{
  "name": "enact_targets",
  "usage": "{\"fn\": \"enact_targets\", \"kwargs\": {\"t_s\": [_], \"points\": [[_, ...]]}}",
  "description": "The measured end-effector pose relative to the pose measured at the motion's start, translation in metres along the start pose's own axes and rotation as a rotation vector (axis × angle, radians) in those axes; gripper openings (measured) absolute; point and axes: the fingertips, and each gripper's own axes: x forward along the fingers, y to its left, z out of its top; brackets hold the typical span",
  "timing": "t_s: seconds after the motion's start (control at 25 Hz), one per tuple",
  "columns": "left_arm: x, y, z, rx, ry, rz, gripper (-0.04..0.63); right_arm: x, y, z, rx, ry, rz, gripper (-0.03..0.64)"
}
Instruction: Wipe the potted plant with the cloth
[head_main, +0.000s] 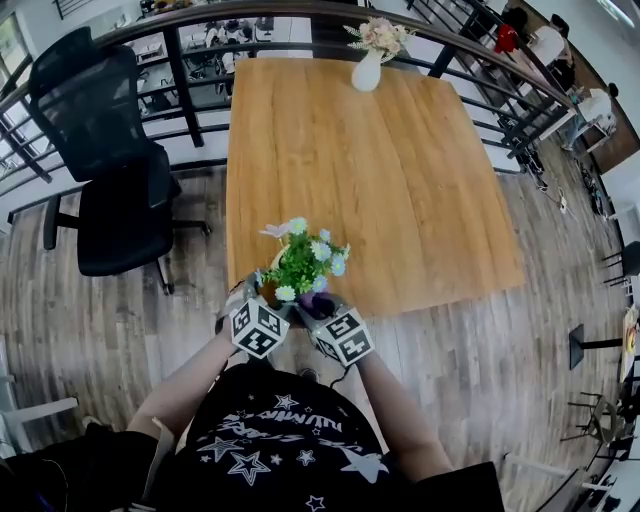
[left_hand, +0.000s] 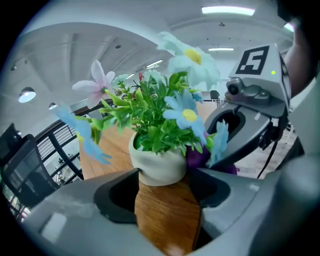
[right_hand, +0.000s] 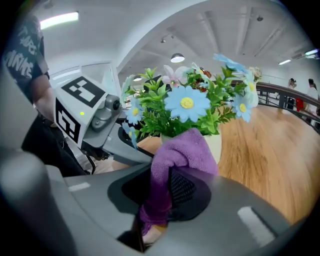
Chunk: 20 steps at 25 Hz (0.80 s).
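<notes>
A cream pot of green leaves and blue and white flowers stands near the front edge of the wooden table. My left gripper comes in from the left, and its jaws meet the pot's base on both sides. From the right, my right gripper is shut on a purple cloth. The cloth bulges out past the jaws and lies against the pot's side under the leaves. In the head view both marker cubes sit side by side below the plant, with the cloth between them.
A white vase of pale flowers stands at the table's far edge. A black office chair is left of the table. A dark railing curves behind it. Wood floor lies all round.
</notes>
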Motion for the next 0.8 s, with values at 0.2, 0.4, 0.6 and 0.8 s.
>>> {"fn": "enact_targets", "kwargs": {"t_s": [0.2,0.4,0.6,0.8], "points": [[-0.004,-0.008,0.001,0.039,-0.042,-0.03,0.325,-0.007,-0.011,-0.001,0.003,0.002,-0.018,0.083],[-0.012,0.001,0.0,0.06,-0.058,-0.044,0.325,-0.01,-0.018,-0.001,0.007,0.0,-0.034,0.083],[-0.014,0.023,-0.007,0.22,-0.04,-0.087,0.344,-0.012,-0.024,-0.003,0.008,0.007,-0.055,0.083],[-0.006,0.04,-0.007,0.348,-0.011,-0.187,0.389,-0.014,-0.031,-0.003,0.015,0.018,-0.076,0.083]]}}
